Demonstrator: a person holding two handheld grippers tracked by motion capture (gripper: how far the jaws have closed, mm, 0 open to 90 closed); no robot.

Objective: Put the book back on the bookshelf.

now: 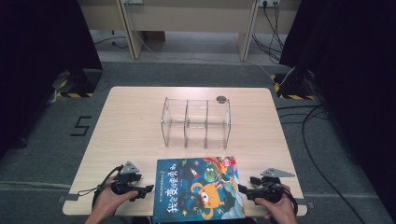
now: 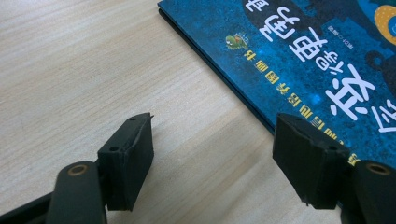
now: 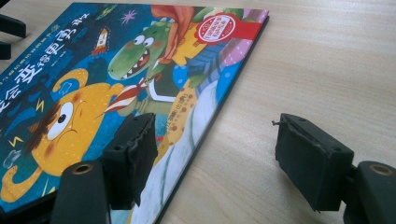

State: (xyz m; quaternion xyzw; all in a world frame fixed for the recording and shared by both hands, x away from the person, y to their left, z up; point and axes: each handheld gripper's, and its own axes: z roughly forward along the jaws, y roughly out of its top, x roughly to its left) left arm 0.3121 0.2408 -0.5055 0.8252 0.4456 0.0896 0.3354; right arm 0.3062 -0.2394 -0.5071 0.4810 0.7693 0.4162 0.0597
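Blue hardcover picture book [image 1: 198,189] with a cartoon monster and crocodile on its cover: one only, lying flat at the bottom centre of the high view, on the near edge of the pale wooden table [image 1: 130,121]. One clear acrylic three-slot organiser [image 1: 196,122] stands upright at mid-frame, well apart from the book, all three slots empty.

Your left claw [image 1: 145,189] sits just beside the book's left edge, jaws spread, one over bare table and one over the cover [image 2: 299,60]. Your right claw [image 1: 243,188] is at the book's right edge [image 3: 154,74], also spread, straddling that edge.

Progress, judged: hardly begun. Nothing is gripped and the book is not lifted. Likely remaining: pinch the book, stand it up, and slot it into the organiser.

Count: two claws, one book, one organiser.
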